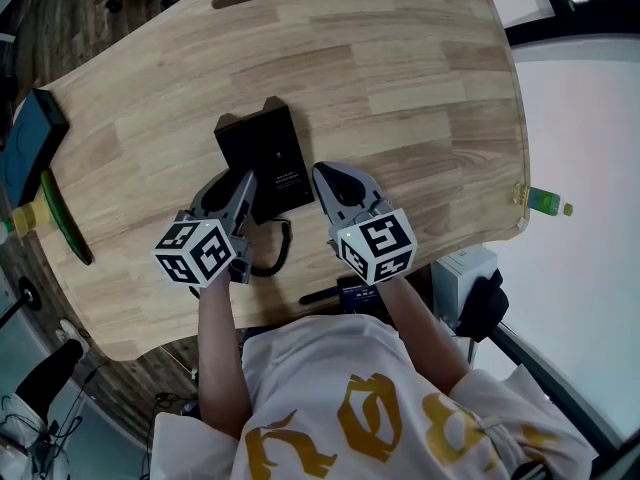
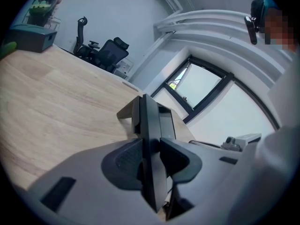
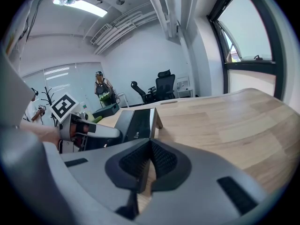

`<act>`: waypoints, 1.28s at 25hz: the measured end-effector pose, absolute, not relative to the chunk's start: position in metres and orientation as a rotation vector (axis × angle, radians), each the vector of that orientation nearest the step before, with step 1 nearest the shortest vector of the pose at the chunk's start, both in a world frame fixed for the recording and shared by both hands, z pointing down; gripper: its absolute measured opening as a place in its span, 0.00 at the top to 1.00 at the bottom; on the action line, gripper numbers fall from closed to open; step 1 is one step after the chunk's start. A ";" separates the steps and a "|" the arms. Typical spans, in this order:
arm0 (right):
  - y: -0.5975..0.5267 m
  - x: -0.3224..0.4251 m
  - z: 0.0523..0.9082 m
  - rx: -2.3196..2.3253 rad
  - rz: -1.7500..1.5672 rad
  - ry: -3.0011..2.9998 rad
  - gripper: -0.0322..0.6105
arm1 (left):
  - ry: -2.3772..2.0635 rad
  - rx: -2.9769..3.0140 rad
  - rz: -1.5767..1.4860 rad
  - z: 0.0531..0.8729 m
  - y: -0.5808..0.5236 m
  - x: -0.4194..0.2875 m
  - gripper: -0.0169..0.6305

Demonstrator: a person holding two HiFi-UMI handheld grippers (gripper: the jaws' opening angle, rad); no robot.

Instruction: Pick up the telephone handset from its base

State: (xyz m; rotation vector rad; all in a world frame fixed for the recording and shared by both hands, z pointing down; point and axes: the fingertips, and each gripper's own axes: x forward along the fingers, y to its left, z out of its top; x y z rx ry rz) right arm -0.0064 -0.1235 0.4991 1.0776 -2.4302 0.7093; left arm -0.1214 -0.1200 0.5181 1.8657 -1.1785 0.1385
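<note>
Left tool (image 2: 151, 143) grips the handset (image 2: 147, 116) (apparently pads pressing); right tool (image 3: 150, 143) closed.

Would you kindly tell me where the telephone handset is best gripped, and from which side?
Probably across its slim long sides near the cord end, coming from the table's near edge. The handset lies lengthwise along the left side of the base, narrow enough for the jaws; the left gripper clamps it that way.
</note>
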 end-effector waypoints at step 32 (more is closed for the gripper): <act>-0.116 -0.001 0.477 1.107 0.649 -2.450 0.94 | -1.189 1.780 0.022 0.518 -0.111 -0.128 0.81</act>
